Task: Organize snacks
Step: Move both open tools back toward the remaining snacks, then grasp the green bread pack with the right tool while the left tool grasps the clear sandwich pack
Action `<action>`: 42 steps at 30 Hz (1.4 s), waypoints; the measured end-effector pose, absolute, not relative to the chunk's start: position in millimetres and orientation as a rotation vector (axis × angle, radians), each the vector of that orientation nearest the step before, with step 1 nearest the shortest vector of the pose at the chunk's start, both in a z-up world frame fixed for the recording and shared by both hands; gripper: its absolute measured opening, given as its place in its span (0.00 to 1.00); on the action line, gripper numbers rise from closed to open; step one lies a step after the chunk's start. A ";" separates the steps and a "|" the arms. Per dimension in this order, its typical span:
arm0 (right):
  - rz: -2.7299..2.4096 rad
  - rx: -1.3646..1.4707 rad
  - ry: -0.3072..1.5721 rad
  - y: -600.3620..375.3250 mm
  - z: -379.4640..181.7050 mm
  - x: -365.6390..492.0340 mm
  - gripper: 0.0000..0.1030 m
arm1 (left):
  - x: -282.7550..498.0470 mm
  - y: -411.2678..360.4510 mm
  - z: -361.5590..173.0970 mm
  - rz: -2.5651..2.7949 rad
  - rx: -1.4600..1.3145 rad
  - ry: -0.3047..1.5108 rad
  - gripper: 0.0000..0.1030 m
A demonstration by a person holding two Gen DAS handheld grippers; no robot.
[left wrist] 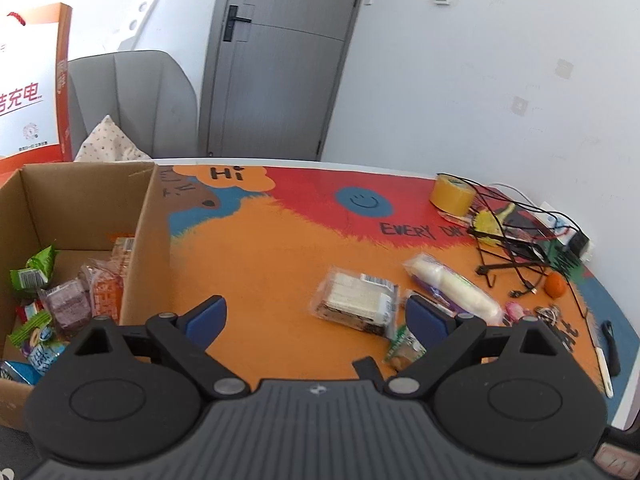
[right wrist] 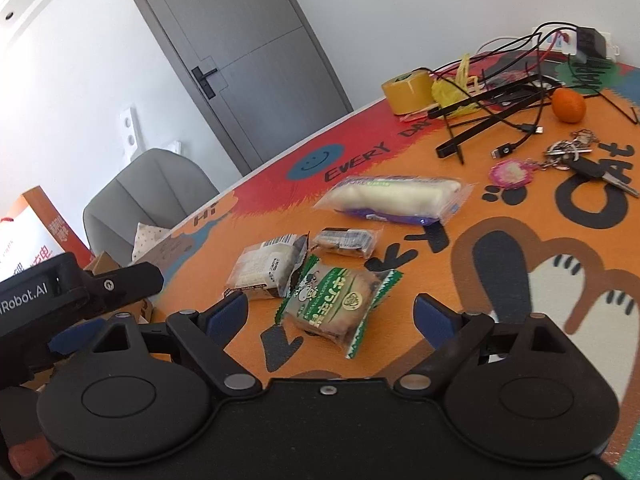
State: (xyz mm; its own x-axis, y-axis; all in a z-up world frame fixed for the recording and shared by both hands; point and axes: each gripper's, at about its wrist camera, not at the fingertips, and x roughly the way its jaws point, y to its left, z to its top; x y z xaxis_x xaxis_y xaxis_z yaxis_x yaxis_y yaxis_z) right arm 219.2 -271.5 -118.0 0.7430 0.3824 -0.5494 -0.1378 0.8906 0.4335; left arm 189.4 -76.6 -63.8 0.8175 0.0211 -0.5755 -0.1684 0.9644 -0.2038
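Note:
A cardboard box (left wrist: 146, 216) at the left holds several wrapped snacks (left wrist: 68, 300). On the colourful table mat lie a clear-wrapped layered cake (left wrist: 354, 304), a long white roll in a clear bag (left wrist: 452, 286) and a green-wrapped snack (left wrist: 404, 346). My left gripper (left wrist: 316, 316) is open and empty, above the mat between box and snacks. In the right wrist view my right gripper (right wrist: 330, 312) is open around the green-wrapped snack (right wrist: 334, 300), not touching it. Behind lie the layered cake (right wrist: 266, 268), a small dark bar (right wrist: 346, 240) and the white roll (right wrist: 394, 198).
A yellow tape roll (right wrist: 408, 90), tangled black cables (right wrist: 504, 100), an orange (right wrist: 568, 106), keys (right wrist: 576, 156) and a pink tag (right wrist: 512, 174) sit at the far right. A grey chair (left wrist: 132, 100) and orange bag (left wrist: 34, 80) stand behind the box.

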 end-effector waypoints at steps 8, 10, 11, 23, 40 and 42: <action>0.269 0.324 0.703 -252.3 -120.2 238.8 0.92 | 199.2 -71.1 -56.6 0.138 -0.302 0.603 0.93; 0.255 0.310 0.710 -248.9 -119.8 242.7 0.95 | 203.4 -74.2 -53.3 0.131 -0.289 0.598 0.93; 0.250 0.300 0.716 -246.8 -120.4 244.7 0.95 | 206.0 -75.5 -52.5 0.132 -0.284 0.599 0.93; 0.184 0.133 0.713 -233.9 -126.6 253.2 0.75 | 237.4 -92.0 -68.8 0.127 -0.245 0.683 0.93; 0.107 0.211 0.691 -272.6 -134.7 263.0 0.58 | 269.7 -118.6 -100.5 0.124 -0.169 0.761 0.93; 0.095 0.216 0.689 -276.6 -135.5 265.0 0.58 | 274.6 -118.4 -104.2 0.130 -0.165 0.766 0.93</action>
